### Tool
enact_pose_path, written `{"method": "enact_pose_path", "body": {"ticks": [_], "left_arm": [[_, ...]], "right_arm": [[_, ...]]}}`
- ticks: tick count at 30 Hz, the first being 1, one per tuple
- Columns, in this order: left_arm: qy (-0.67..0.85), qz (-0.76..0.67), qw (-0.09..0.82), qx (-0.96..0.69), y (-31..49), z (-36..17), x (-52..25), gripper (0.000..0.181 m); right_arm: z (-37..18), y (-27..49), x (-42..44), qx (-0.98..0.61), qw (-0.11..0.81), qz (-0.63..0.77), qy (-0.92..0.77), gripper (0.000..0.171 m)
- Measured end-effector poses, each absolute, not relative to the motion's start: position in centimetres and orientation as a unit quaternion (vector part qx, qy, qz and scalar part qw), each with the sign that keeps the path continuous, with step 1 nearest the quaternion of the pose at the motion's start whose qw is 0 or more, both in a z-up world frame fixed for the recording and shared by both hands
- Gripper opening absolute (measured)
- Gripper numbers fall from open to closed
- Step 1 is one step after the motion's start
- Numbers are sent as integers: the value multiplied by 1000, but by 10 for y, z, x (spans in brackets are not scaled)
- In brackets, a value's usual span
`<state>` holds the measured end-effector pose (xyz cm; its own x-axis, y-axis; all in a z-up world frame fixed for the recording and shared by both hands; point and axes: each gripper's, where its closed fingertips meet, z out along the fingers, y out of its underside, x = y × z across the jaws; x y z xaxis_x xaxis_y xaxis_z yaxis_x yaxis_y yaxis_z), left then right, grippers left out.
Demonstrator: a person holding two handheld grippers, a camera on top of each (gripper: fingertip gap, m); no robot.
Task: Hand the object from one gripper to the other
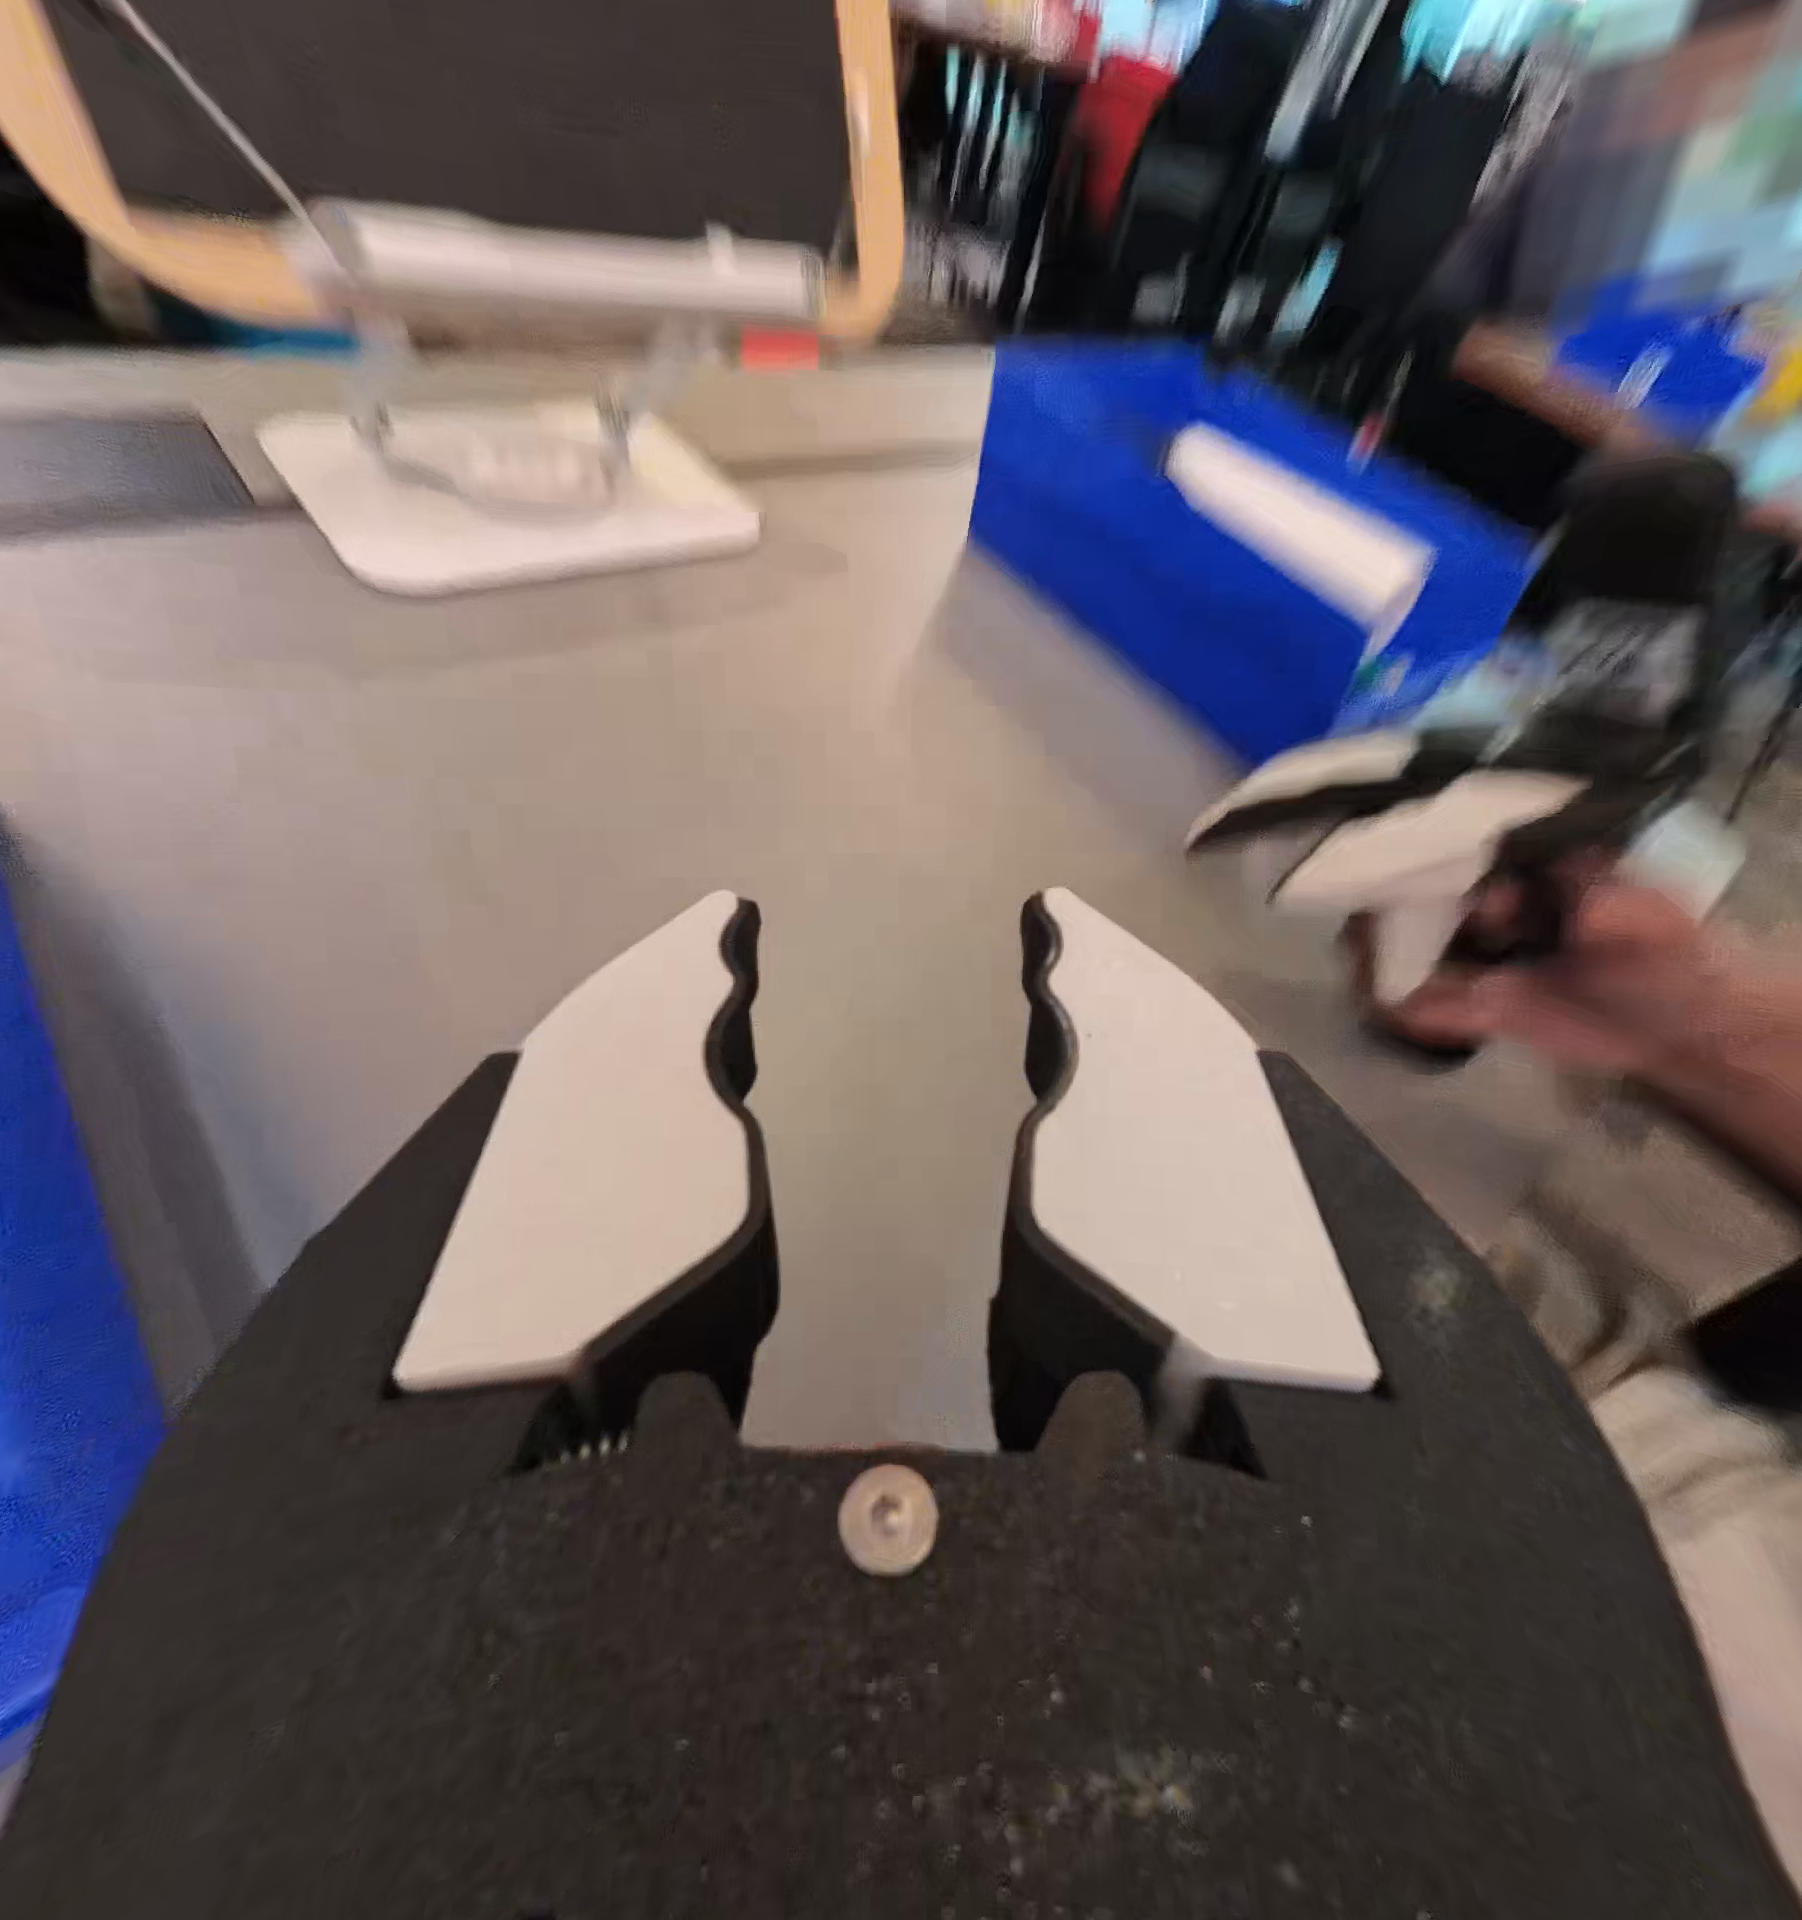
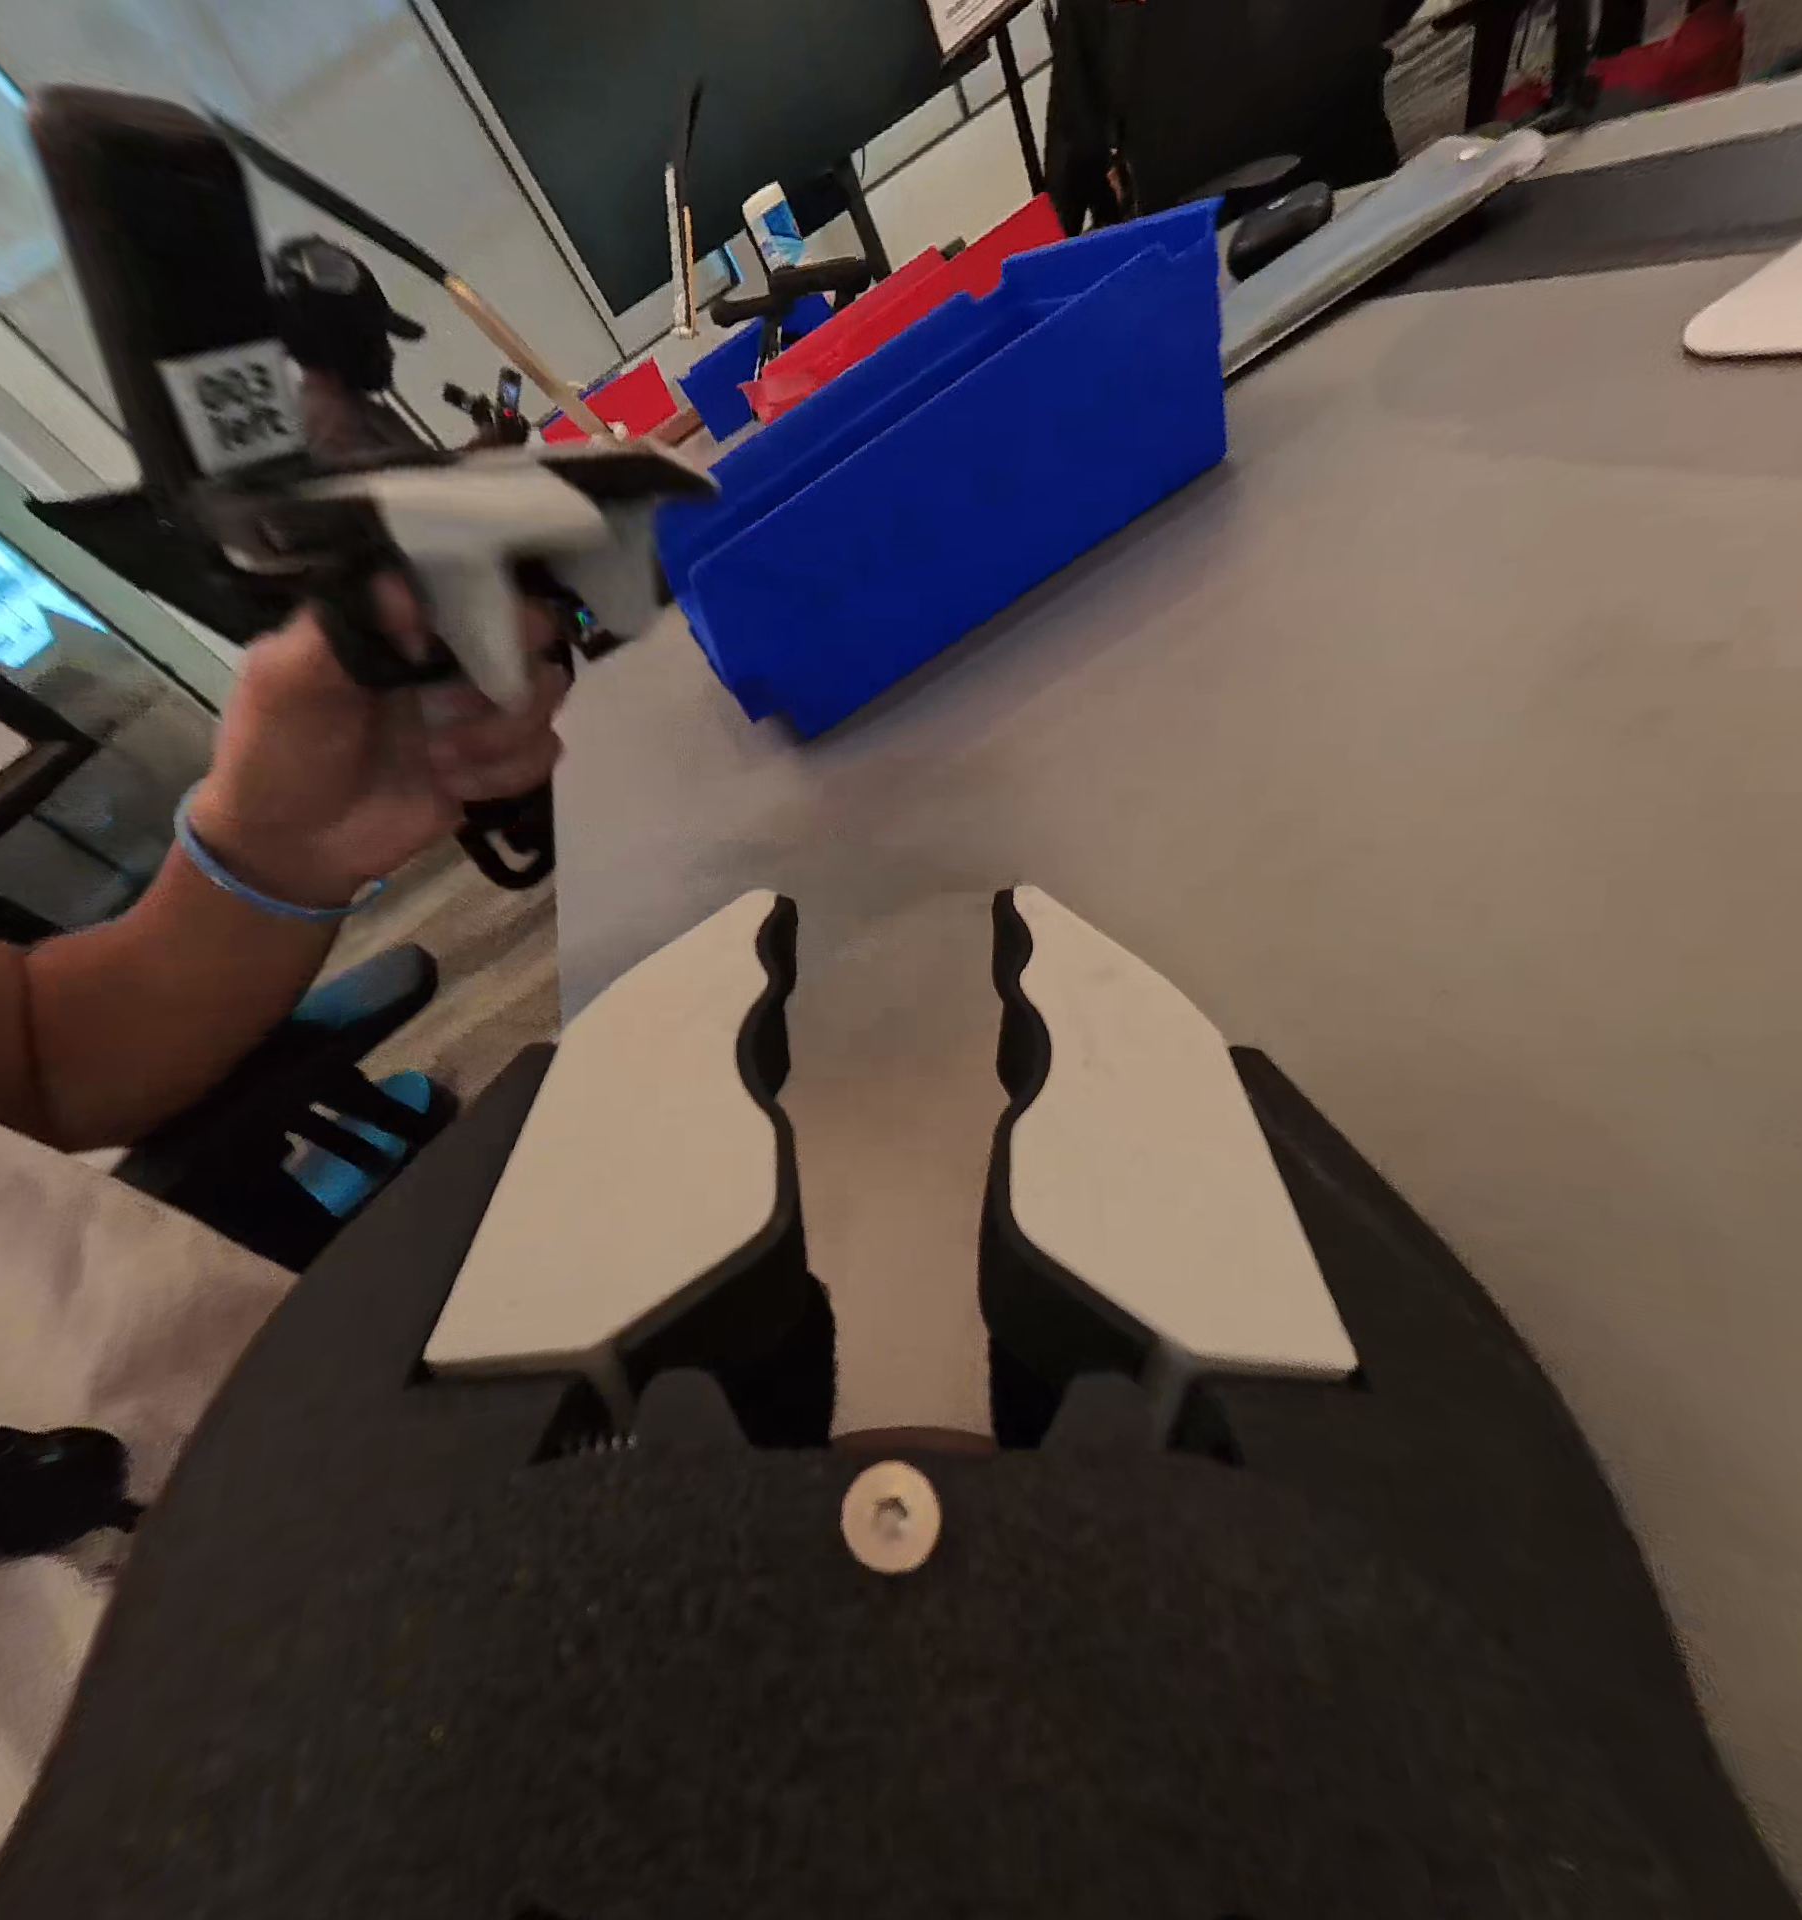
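Plainly, the left tongs (image 1: 889,920) are hanging released over the grey tabletop (image 1: 564,790), their white fingers (image 1: 606,1143) standing apart with only bare surface showing through the gap. The right tongs (image 2: 895,909) are likewise hovering released above the tabletop (image 2: 1396,831), gripping nothing, close to its near edge. The object to be handed over is not showing in either view, so its place cannot be told. A blue bin (image 2: 959,540) is sitting on the tabletop towards the far side, with red bins (image 2: 876,312) lying beyond it. From the left wrist view the same blue bin (image 1: 1188,540) is standing ahead to the right, with something white lying in it, too blurred to name, and a white stand base (image 1: 523,509) is resting near the far edge. A person's hand (image 2: 357,748) is gripping the left tool's handle off the tabletop's left edge, and another hand (image 1: 1603,987) is holding the right tool, blurred.
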<state>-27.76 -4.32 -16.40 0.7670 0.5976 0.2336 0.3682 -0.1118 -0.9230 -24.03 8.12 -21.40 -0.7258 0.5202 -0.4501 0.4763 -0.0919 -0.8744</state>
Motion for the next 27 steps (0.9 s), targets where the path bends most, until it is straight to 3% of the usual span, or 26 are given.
{"method": "enact_pose_path", "body": {"ticks": [2,4,10,13,18,27], "left_arm": [[-366,129,598,-702,-74,-122,-301,48],[-435,192,540,-694,-120,-115,-348,51],[-555,267,308,-725,-206,-182,-492,51],[-598,214,228,-738,-217,-226,-536,52],[-625,155,183,-743,-214,-267,-573,63],[-652,135,164,-728,-221,-288,-579,52]], "right_arm": [[-215,85,-244,-387,-22,647,-657,37],[-214,88,-248,-396,-45,653,-645,38],[-232,92,-260,-425,-37,625,-653,37],[-235,89,-258,-432,-57,626,-647,38],[-238,91,-258,-437,-57,616,-653,38],[-239,90,-260,-443,-94,621,-640,39]]}}
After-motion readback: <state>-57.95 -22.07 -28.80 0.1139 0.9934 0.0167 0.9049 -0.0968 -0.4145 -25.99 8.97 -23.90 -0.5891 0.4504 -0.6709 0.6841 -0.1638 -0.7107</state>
